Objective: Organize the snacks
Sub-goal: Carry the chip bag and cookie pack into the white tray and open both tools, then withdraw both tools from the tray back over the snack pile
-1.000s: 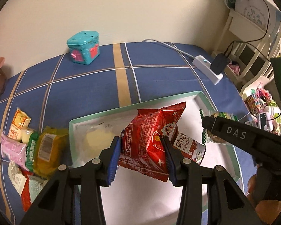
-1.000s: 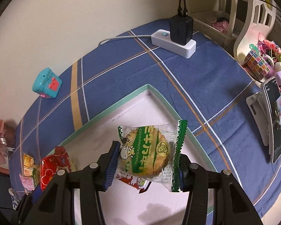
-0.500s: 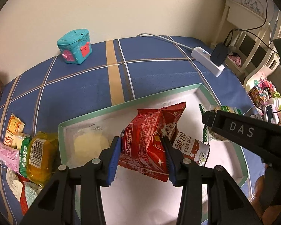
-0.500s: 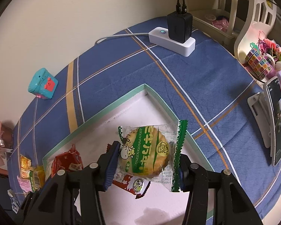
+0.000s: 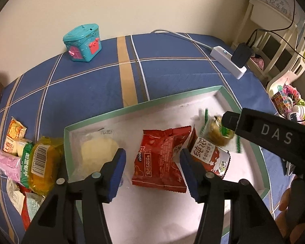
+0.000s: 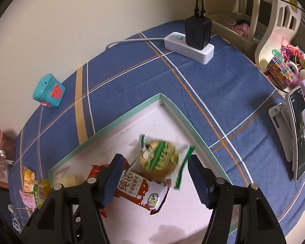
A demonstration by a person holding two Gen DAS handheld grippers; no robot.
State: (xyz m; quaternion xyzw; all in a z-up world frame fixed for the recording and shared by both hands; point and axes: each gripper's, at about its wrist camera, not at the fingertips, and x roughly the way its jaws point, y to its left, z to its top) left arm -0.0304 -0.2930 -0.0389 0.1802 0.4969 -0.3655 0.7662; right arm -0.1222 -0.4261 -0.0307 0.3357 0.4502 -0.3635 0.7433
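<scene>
**Two snacks let go into the tray**

The left gripper (image 5: 151, 169) was opening, and the red snack bag (image 5: 161, 160) lay loose between its fingers in the tray (image 5: 120, 110). The right gripper (image 6: 156, 180) was opening too (its green cookie pack (image 6: 158, 158) looked blurry), with the pack just ahead of its fingers. This looked like the drop-off step. Next, the grippers likely needed to lift away and reach for the snack pile (image 5: 28, 160) beside the tray.

Left wrist view: close above green-rimmed tray (image 5: 132, 108), angled steeply down, facing wall. Right wrist view: same tilt, close over tray's right corner (image 6: 161, 96). Both share tray, blue checked desk (image 5: 91, 85), teal toy box (image 6: 48, 93), white power strip (image 5: 227, 62).
</scene>
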